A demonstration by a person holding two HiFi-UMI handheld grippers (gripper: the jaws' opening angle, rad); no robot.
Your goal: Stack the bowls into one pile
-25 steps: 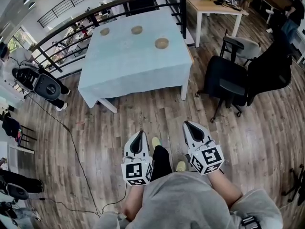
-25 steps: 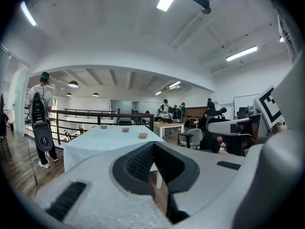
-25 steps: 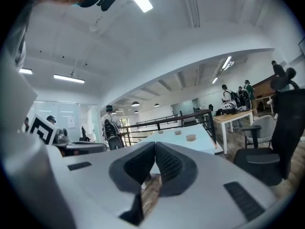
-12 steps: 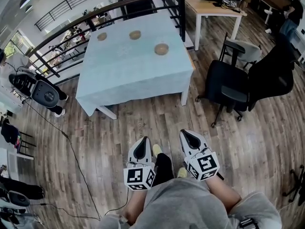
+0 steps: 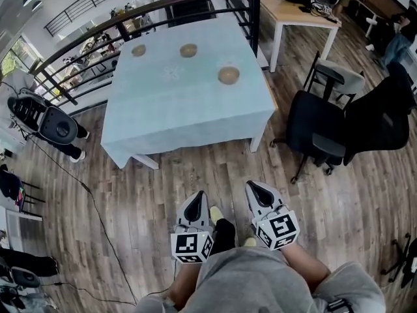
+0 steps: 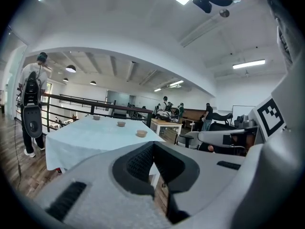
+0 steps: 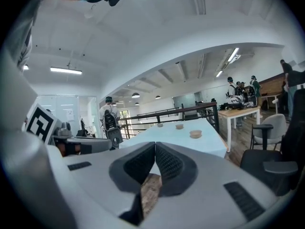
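The three bowls sit apart on the pale blue tablecloth: one [image 5: 228, 75] towards the right side, another [image 5: 188, 50] further back, and the third [image 5: 138, 50] back left, close to the railing [image 5: 163, 6]. None is stacked yet, and the table [image 5: 182, 113] is well ahead of the person. Both tools are held low at the waist. The left gripper [image 5: 195, 201] has its jaws pressed together on nothing, and so does the right gripper [image 5: 255, 191]. From where I stand, the trouble would come from the reach. The two back bowls are far from the near edge, so leaning over could drag the cloth and slide a bowl. A pinch on one rim might also tip it. The black chair [image 5: 322, 126] crowds the right-hand approach.
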